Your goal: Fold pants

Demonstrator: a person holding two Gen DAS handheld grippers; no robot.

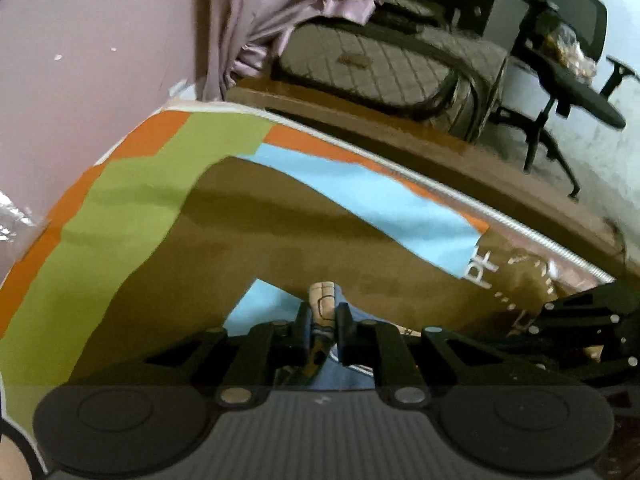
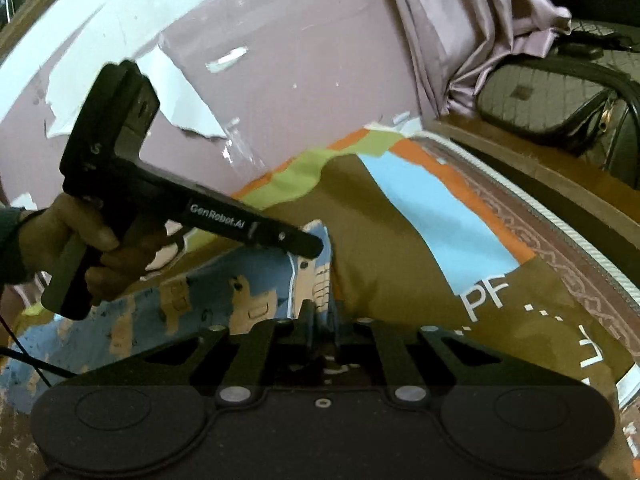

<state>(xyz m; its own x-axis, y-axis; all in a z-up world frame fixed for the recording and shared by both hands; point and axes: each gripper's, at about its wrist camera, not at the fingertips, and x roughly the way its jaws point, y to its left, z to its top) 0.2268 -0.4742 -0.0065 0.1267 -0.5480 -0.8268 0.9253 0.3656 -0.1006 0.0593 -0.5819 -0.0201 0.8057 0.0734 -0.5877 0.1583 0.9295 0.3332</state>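
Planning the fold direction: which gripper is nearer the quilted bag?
Right. The right gripper clamps the pants toward the quilted bag; the left gripper clamps them farther from it.

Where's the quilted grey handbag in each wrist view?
Left wrist: quilted grey handbag upper centre, on the brown wooden ledge beyond the bed.
Right wrist: far upper right, partly cut by the frame edge.
Shared landmark: lilac draped curtain just left of it.

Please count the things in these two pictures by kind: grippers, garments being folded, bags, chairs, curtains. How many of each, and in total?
Grippers: 2 (left gripper, right gripper)
Patterned blue pants: 1
Quilted bag: 1
Office chair: 1
Lilac curtain: 1
Total: 6
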